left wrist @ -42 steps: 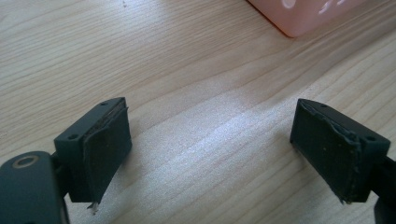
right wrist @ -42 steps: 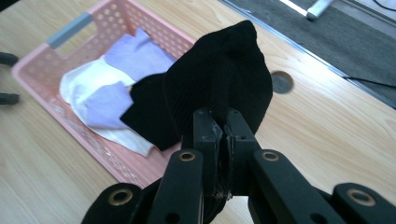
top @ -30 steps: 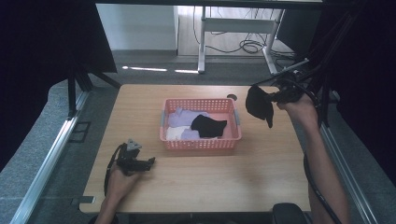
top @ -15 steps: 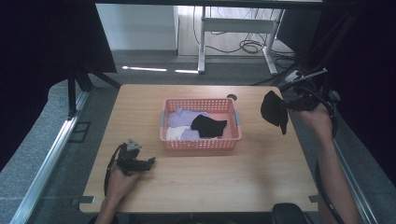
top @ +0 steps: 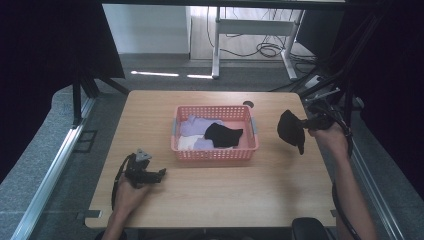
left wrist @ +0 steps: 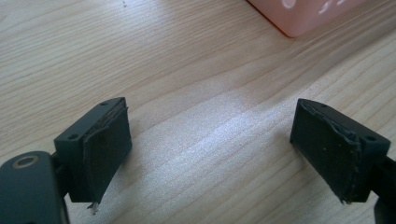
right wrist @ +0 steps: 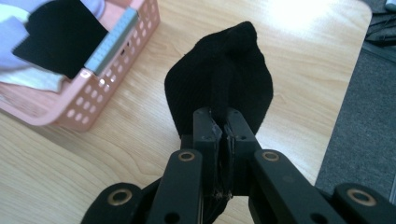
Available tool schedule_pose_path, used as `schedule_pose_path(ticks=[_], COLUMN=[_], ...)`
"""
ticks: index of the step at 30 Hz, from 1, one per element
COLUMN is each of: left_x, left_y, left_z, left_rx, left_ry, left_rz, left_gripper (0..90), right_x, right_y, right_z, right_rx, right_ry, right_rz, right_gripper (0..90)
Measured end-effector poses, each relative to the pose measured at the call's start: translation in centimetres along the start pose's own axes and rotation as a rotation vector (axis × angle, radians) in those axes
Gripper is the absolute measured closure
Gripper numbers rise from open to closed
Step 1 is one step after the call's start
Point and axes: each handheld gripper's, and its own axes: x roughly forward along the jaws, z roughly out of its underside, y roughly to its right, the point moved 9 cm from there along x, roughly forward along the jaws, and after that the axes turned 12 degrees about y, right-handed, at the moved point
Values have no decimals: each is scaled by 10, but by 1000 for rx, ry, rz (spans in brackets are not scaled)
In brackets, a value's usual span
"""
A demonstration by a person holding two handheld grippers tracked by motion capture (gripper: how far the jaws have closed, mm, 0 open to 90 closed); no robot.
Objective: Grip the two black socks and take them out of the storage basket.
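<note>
Unloading step: right gripper (top: 311,121), jaws clamped on black sock (top: 291,131), right of pink basket (top: 215,153); next, lower and release onto counter (top: 225,195); left gripper (top: 159,173) open, idle.

Both grippers are black. The left gripper (top: 159,173) carries a small grey three-cornered plate (top: 142,154) on top and a thin black cable (top: 116,184) looping beside the hand. The right gripper (right wrist: 220,129) has flat arms with brass-ringed pivot holes (right wrist: 186,156) and small screw holes by the worn, frayed pads (left wrist: 106,144). The forearms are bare, no sleeves
</note>
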Motion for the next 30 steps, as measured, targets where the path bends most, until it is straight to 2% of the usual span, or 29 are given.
schedule_pose_path(ticks=[14, 21, 27, 30], left_x=[0, 0, 0, 0], left_y=[0, 0, 0, 0], left_z=[0, 0, 0, 0], left_rx=[-1, -1, 2, 2], left_ry=[0, 3, 2, 2], left_rz=[-1, 0, 0, 1], left_gripper=[121, 121, 121, 121], right_x=[35, 59, 75, 81], right_y=[-10, -23, -28, -28], right_z=[39, 64, 87, 96], right_rx=[-3, -29, -34, -35], right_ry=[-67, -122, -182, -185], right_rz=[-22, -43, -47, -45], right_gripper=[842, 820, 804, 793])
